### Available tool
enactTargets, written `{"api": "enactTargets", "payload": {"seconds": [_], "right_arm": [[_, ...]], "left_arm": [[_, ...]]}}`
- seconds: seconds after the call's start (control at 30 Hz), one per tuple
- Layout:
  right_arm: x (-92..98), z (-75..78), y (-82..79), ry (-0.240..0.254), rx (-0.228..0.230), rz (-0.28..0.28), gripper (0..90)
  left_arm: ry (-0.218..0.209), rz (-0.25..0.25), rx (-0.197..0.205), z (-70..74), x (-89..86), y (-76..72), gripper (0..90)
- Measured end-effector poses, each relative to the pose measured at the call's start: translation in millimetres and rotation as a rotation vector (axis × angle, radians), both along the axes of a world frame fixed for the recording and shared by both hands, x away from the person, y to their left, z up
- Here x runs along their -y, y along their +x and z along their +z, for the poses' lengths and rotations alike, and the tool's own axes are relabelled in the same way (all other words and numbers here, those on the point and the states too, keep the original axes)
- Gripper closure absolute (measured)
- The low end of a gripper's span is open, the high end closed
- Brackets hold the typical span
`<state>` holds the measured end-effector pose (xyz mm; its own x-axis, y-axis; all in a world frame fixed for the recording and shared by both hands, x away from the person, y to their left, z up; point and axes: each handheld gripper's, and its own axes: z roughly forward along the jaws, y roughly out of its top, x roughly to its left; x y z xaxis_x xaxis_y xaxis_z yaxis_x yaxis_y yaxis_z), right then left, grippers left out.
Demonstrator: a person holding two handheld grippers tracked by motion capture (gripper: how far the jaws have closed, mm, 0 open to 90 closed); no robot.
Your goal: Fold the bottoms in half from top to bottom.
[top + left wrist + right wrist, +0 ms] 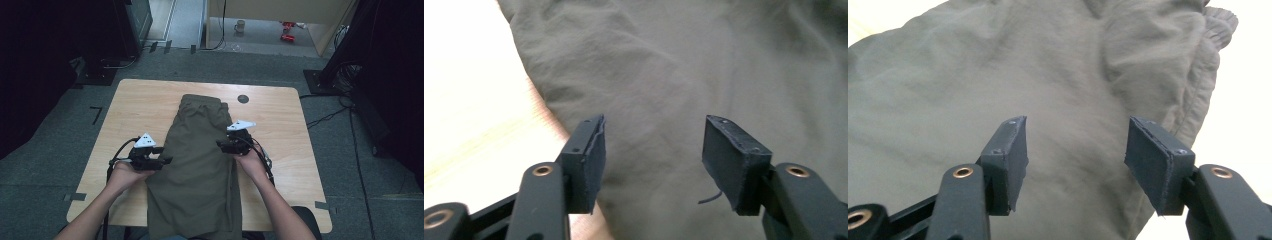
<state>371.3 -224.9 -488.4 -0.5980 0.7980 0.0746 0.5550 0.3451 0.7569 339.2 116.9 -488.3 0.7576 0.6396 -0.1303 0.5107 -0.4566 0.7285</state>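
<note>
An olive-green garment [200, 165] lies folded lengthwise down the middle of the wooden table [145, 105], its waistband at the far end and its lower part hanging over the near edge. My left gripper [167, 161] hovers at the garment's left edge, pointing right, jaws apart with nothing pinched; the cloth [664, 75] lies below its pads [591, 155]. My right gripper [220, 145] is over the garment's right side, pointing left, also open above the fabric [998, 85], with the gathered waistband [1218, 25] at the upper right.
A dark round cable hole [243, 98] sits in the table's far part. Bare wood lies on both sides of the garment. Beyond the table are a grey floor, dark equipment stands [340, 65] and cables. A mug [240, 26] stands on the floor far back.
</note>
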Motion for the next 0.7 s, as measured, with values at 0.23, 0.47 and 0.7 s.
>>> {"api": "enactTargets", "payload": {"seconds": [0.23, 0.47, 0.7], "right_arm": [[-0.4, -0.3, 13.1, 0.029, -0.016, -0.019, 41.5], [3.8, -3.3, 22.5, 0.015, -0.028, -0.042, 40.2], [11.0, -3.2, 34.9, 0.012, -0.02, -0.072, 38.1]], "left_arm": [[-0.017, 0.005, -0.007, -0.2, -0.3, 16.2, 41.5], [-0.011, 0.025, 0.006, -0.4, 0.6, 40.5, 41.9], [-0.002, 0.027, -0.006, -1.0, 5.3, 58.1, 42.1]]}}
